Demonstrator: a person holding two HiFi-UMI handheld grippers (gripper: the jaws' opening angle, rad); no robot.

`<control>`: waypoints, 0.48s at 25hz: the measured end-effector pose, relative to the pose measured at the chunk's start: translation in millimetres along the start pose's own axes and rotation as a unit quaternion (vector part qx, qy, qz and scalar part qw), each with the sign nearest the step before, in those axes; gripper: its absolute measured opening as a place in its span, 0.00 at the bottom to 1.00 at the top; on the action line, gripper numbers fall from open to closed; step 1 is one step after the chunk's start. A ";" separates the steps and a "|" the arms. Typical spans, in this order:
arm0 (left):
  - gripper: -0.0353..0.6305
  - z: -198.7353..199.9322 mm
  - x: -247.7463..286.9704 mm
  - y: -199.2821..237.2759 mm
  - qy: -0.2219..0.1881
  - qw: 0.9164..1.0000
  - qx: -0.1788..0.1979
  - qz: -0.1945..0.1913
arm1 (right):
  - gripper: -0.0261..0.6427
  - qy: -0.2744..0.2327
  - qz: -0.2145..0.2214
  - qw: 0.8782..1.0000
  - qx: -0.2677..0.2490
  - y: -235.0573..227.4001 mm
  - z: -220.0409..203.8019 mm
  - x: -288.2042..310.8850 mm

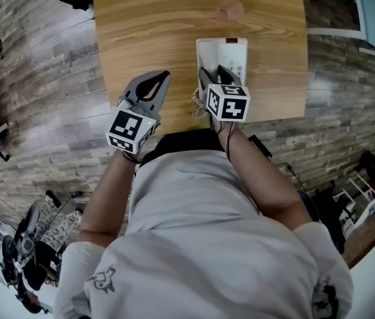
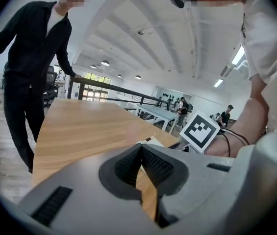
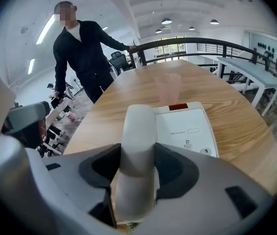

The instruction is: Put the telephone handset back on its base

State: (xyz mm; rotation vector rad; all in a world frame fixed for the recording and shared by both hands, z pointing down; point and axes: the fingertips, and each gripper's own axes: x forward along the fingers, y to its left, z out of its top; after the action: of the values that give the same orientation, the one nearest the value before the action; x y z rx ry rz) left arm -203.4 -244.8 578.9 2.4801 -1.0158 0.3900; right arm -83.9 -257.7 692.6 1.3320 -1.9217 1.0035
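The white telephone handset (image 3: 139, 126) stands between the jaws of my right gripper (image 3: 138, 156), which is shut on it, its far end over the left side of the white telephone base (image 3: 187, 130). In the head view the right gripper (image 1: 210, 78) hangs over the near end of the base (image 1: 232, 53) on the wooden table (image 1: 154, 25). My left gripper (image 1: 160, 80) hovers to the left of the base, over bare wood. In the left gripper view its jaws (image 2: 140, 153) meet at the tips with nothing between them.
A pale pink cup (image 3: 169, 88) stands on the table just beyond the base, also seen in the head view as the cup (image 1: 230, 10). A person in dark clothes (image 3: 82, 53) stands at the table's far left side. The table's near edge (image 1: 174, 130) lies right under my grippers.
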 end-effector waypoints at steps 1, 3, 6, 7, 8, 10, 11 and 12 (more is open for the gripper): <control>0.06 1.2 -0.7 -0.8 -0.001 1.000 0.001 0.001 | 0.38 0.000 -0.006 1.000 -0.005 0.9 -0.4 0.8; 0.06 2.9 -2.1 -3.1 -0.003 1.000 0.002 0.001 | 0.38 0.001 -0.014 1.000 -0.015 1.4 -1.3 2.7; 0.06 3.8 -5.9 -5.8 -0.007 1.000 0.004 0.005 | 0.39 0.001 -0.017 0.999 -0.031 0.8 -1.8 4.9; 0.06 3.9 -8.3 -5.7 -0.008 1.000 0.004 0.006 | 0.40 0.000 -0.017 0.999 -0.037 1.6 -1.2 5.4; 0.06 4.0 -11.0 -5.6 -0.009 1.000 0.004 0.007 | 0.41 -0.001 -0.016 0.999 -0.043 2.6 -0.3 5.3; 0.06 4.7 -16.8 -6.0 -0.010 1.000 0.006 0.010 | 0.43 -0.005 -0.012 0.998 -0.054 4.7 2.3 2.9; 0.06 5.8 -19.4 -6.4 -0.011 1.000 0.007 0.012 | 0.44 -0.008 -0.009 0.998 -0.058 5.6 4.1 0.8; 0.06 7.2 -21.6 -6.6 -0.013 1.000 0.008 0.013 | 0.45 -0.012 -0.006 0.998 -0.063 6.1 6.2 -1.7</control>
State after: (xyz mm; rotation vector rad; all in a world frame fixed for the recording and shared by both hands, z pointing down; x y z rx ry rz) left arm -212.9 -231.2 561.9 2.4949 -1.0600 0.3775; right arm -89.4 -260.7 686.3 1.2867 -1.9581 0.8491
